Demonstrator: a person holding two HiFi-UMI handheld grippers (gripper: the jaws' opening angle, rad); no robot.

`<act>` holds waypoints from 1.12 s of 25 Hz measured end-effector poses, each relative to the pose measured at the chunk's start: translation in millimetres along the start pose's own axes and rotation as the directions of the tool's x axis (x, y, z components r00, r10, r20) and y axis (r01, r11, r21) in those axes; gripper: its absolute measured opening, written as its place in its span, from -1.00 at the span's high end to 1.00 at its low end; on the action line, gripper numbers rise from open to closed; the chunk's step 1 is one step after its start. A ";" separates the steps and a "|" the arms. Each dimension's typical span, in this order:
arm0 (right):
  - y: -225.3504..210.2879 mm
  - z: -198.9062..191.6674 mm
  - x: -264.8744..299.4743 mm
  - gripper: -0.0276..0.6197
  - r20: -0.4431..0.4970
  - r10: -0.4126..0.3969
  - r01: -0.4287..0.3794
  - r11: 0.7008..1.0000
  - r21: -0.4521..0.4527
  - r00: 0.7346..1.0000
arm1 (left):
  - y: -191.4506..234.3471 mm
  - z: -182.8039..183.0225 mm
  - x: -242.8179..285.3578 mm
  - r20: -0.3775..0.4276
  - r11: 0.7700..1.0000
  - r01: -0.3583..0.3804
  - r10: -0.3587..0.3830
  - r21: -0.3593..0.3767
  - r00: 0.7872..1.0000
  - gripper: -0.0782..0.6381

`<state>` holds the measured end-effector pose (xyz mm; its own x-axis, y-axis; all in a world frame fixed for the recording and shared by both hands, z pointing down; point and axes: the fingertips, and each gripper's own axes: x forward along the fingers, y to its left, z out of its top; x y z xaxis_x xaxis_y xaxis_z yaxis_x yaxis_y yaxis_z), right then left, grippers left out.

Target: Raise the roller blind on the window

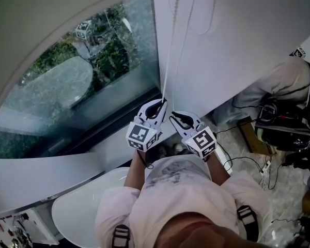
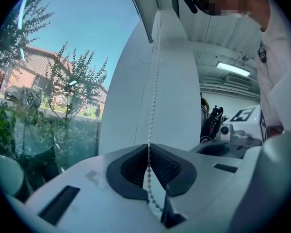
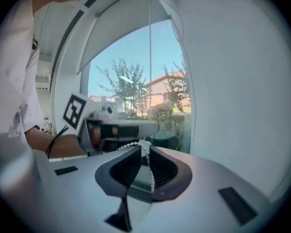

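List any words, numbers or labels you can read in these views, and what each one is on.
No readable text in any view.
Left marker cube and right marker cube: black-and-white square patterns only, no letters or numbers.
Grey print on the person's shirt: too blurred to read.

Head view looks steeply down; close gripper views apparently share window (image 1: 57, 92) and chain (image 2: 153, 106).
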<state>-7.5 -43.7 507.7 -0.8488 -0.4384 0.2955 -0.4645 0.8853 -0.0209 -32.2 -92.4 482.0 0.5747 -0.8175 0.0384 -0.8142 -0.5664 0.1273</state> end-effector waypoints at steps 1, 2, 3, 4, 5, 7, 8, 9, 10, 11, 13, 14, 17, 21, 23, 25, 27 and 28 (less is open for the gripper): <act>-0.4 15.2 -3.7 0.62 0.029 -0.004 0.004 1.000 -0.017 1.000 | 0.6 -0.1 0.3 -0.001 1.000 -0.001 0.001 0.001 1.000 0.75; -0.8 29.4 -6.8 0.59 0.055 -0.007 0.009 0.999 -0.035 0.998 | 1.3 -0.6 0.8 -0.001 1.000 -0.002 0.002 0.002 1.000 0.75; -0.9 43.0 -9.6 0.54 0.081 -0.009 0.014 0.999 -0.051 0.997 | 2.0 -1.2 1.5 -0.002 1.000 -0.003 0.003 0.002 1.000 0.75; -0.5 56.6 -12.4 0.50 0.108 -0.008 0.015 0.998 -0.065 0.994 | 2.4 -1.6 2.0 -0.002 1.000 -0.003 0.003 0.003 1.000 0.75; 0.6 70.6 -15.2 0.48 0.139 -0.004 0.015 0.997 -0.077 0.990 | 2.5 -1.8 2.3 -0.003 1.000 -0.003 0.003 0.004 1.000 0.75; 3.4 97.3 -20.6 0.47 0.191 0.004 0.015 0.995 -0.100 0.982 | 1.9 -1.3 1.7 -0.003 1.000 -0.002 0.002 0.005 1.000 0.75; 3.8 109.1 -22.0 0.47 0.206 0.004 0.020 0.993 -0.112 0.978 | 1.5 -0.5 1.1 -0.002 1.000 0.000 0.000 0.004 1.000 0.75; 3.4 119.7 -22.1 0.47 0.215 0.002 0.026 0.992 -0.126 0.977 | 1.2 0.4 0.7 -0.001 1.000 0.001 -0.001 0.002 1.000 0.75; 2.4 128.3 -21.1 0.47 0.217 0.000 0.031 0.990 -0.139 0.976 | 1.1 1.1 0.8 0.002 1.000 0.001 -0.001 -0.001 1.000 0.75; 0.9 135.4 -19.6 0.47 0.215 0.001 0.031 0.989 -0.148 0.977 | 1.2 1.4 1.5 0.004 1.000 0.000 0.000 -0.002 1.000 0.75; -2.5 147.6 -17.7 0.46 0.216 0.011 0.023 0.988 -0.152 0.976 | 2.5 0.2 4.3 0.006 1.000 -0.002 0.002 -0.003 1.000 0.75; -4.0 154.2 -17.5 0.47 0.222 0.016 0.018 0.988 -0.150 0.975 | 3.5 -0.7 5.7 0.006 1.000 -0.003 0.003 -0.003 1.000 0.75; -5.6 179.8 -18.5 0.46 0.268 0.021 0.019 0.989 -0.146 0.963 | 5.3 -1.4 6.5 0.006 1.000 -0.004 0.004 -0.002 1.000 0.75; -10.1 207.3 -22.3 0.46 0.297 0.006 0.046 0.985 -0.168 0.955 | 1.2 0.1 4.3 0.009 1.000 0.002 -0.002 -0.003 1.000 0.75; -14.5 225.1 -28.1 0.46 0.336 -0.002 0.059 0.985 -0.161 0.942 | -1.4 0.8 3.9 0.011 1.000 0.005 -0.005 -0.003 1.000 0.75; -19.3 246.2 -35.4 0.46 0.385 -0.012 0.074 0.986 -0.147 0.923 | -3.4 1.7 3.8 0.010 1.000 0.009 -0.009 0.002 1.000 0.75; -25.0 264.6 -40.0 0.46 0.421 -0.020 0.088 0.986 -0.142 0.907 | -5.3 1.3 4.7 0.009 1.000 0.014 -0.014 0.007 1.000 0.75; -28.1 271.8 -40.9 0.46 0.431 -0.022 0.092 0.986 -0.142 0.902 | -6.2 0.3 5.6 0.009 1.000 0.016 -0.016 0.008 1.000 0.75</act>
<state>-28.4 -92.8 236.6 -0.8642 -0.4819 -0.1450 -0.5002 0.8541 0.1425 -24.0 -93.5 481.1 0.5871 -0.8090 0.0276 -0.8054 -0.5804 0.1202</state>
